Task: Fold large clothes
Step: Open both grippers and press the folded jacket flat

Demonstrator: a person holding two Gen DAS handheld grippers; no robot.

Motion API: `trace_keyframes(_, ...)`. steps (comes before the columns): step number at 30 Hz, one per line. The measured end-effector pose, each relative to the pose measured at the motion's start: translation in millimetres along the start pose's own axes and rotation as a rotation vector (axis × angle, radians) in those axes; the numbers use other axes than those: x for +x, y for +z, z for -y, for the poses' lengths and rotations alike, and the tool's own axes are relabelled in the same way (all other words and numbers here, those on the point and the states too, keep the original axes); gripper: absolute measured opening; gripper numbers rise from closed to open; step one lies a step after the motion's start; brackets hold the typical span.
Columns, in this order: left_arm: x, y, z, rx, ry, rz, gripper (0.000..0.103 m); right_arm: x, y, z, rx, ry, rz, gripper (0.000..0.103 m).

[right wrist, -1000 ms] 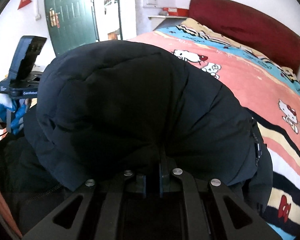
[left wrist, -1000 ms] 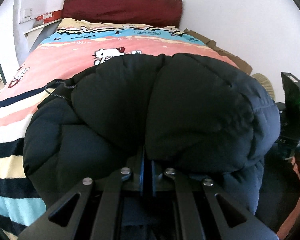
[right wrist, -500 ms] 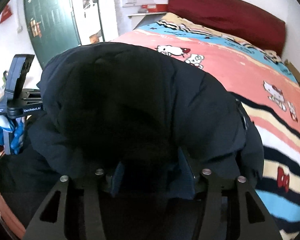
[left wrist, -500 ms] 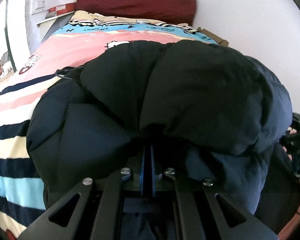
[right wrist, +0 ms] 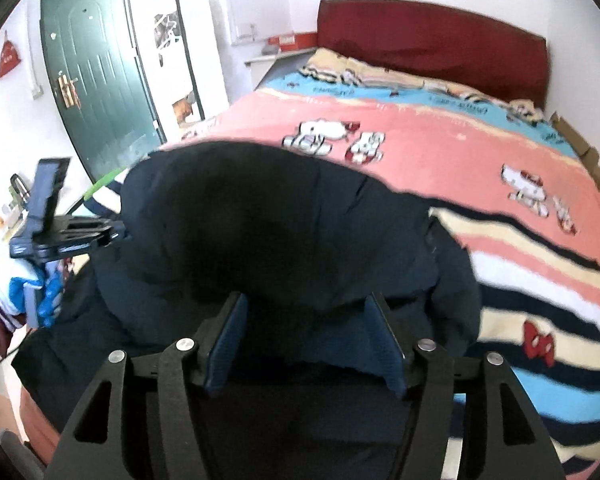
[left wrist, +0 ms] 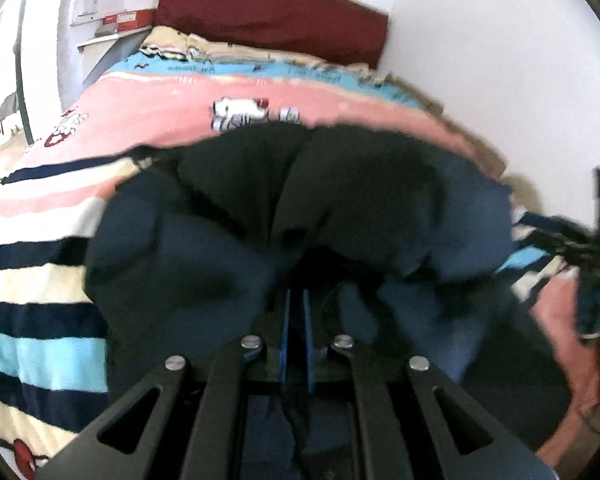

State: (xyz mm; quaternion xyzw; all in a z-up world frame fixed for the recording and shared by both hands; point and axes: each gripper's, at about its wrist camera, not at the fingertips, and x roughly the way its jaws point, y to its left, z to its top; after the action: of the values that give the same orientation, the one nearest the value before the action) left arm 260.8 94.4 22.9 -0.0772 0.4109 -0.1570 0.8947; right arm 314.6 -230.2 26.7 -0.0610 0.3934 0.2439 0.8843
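fingers of the left gripper (left wrist: 295, 340) pinch the dark puffer jacket (right wrist: 284, 232); the right gripper (right wrist: 304, 344) gapes, released. jacket lies bunched at the bed's (right wrist: 480, 168) near edge, roughly halfway folded.

My bed (right wrist: 440, 148) fills the room ahead, under a striped blanket (right wrist: 532, 264) — pink, cream, navy and pale blue bands, with cartoon cats (right wrist: 320, 136) printed on the pink. A dark red headboard (right wrist: 432, 44) stands against the white wall (left wrist: 500, 60) at the far end. Beside it a shelf (right wrist: 276, 54) carries a red box (right wrist: 292, 40). To my left the green door (right wrist: 96, 84) is shut, its brass handle (right wrist: 66, 86) plain to see — and a red pennant (right wrist: 8, 60) hangs on the wall near it.
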Motion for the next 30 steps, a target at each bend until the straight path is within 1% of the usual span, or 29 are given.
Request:
trace_keyframes(3,-18,28,-1,0.003,-0.006,0.037,0.008,-2,27,7,0.006,0.003,0.043,0.068)
trace_keyframes(4,-20,42,0,0.002,-0.009,0.046,0.016,0,37,9,0.008,0.004,0.056,0.071)
trace_keyframes(5,-21,56,0,-0.002,-0.014,0.053,0.031,2,46,10,0.011,0.003,0.068,0.073)
trace_keyframes(7,-17,83,7,0.007,-0.013,0.073,0.042,9,66,13,0.023,-0.001,0.092,0.078)
trace_keyframes(9,-6,105,17,0.016,-0.011,0.077,0.042,20,85,17,0.045,0.001,0.105,0.081)
trace_keyframes(10,6,115,22,0.011,-0.015,0.065,0.042,26,90,17,0.055,-0.001,0.102,0.082)
trace_keyframes(12,26,127,29,0.015,-0.011,0.042,0.042,43,101,19,0.078,-0.013,0.087,0.082)
trace_keyframes(14,49,130,40,0.042,-0.003,0.005,0.042,58,105,16,0.089,-0.007,0.066,0.082)
trace_keyframes(17,77,117,51,0.072,0.011,-0.04,0.042,84,106,10,0.097,0.01,0.015,0.082)
trace_keyframes(21,94,76,55,0.111,0.033,-0.075,0.042,110,86,-2,0.097,0.058,-0.055,0.082)
trace_keyframes(24,97,48,55,0.121,0.055,-0.065,0.044,117,59,-12,0.073,0.069,-0.094,0.082)
trace_keyframes(26,95,31,55,0.108,0.048,-0.063,0.045,114,45,-14,0.083,0.079,-0.091,0.082)
trace_keyframes(30,87,-2,62,0.13,0.067,-0.031,0.046,104,16,-26,0.053,0.054,-0.088,0.083)
